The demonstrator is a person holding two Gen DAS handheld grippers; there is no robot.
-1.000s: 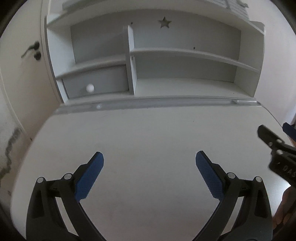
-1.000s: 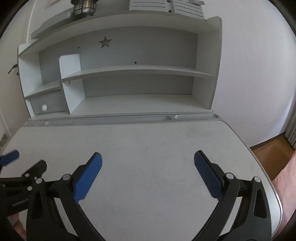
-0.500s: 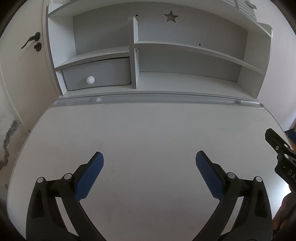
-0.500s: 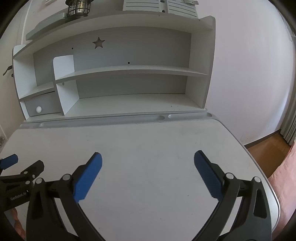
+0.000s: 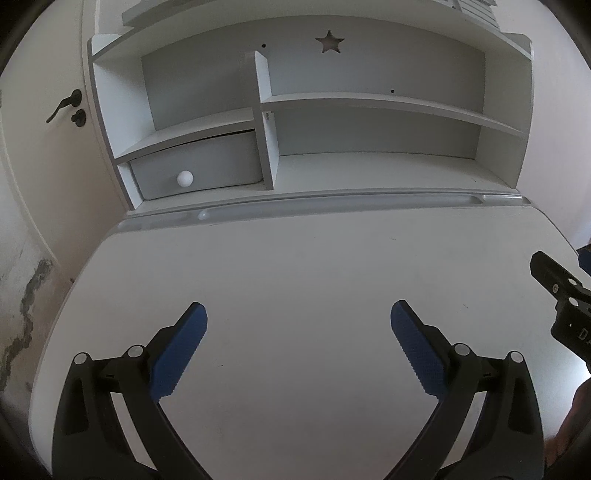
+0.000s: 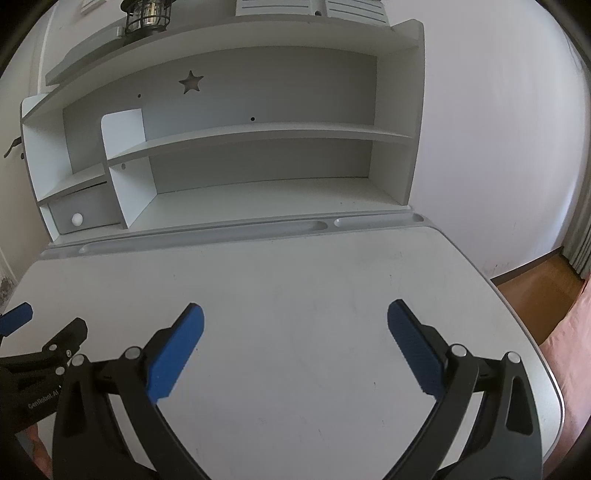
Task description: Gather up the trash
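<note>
White wall (image 6: 498,129) and, at far left, a door with a dark lever handle (image 5: 62,107) form the backdrop. A white table (image 5: 314,266) fills the lower field of both views, its top bare between and ahead of the tools; faint scuffs mark the surface. At its far edge stands a hutch shelf (image 6: 258,133) with a star cut-out (image 5: 329,40) in the back panel, an upright divider, and open compartments showing nothing inside. A grey pen groove (image 6: 207,230) runs along the table's rear edge. Lower left compartment: a drawer with a round white knob (image 5: 184,178). A caged lantern (image 6: 147,14) sits on the hutch top. Wooden floor (image 6: 535,284) shows at right. No trash item can be made out in either view. Left gripper (image 5: 298,347): jaws wide apart, holding nothing, above the table. Right gripper (image 6: 294,345): jaws likewise wide apart and unloaded, just beside the left one. Nothing stands between either tool and the shelf.
</note>
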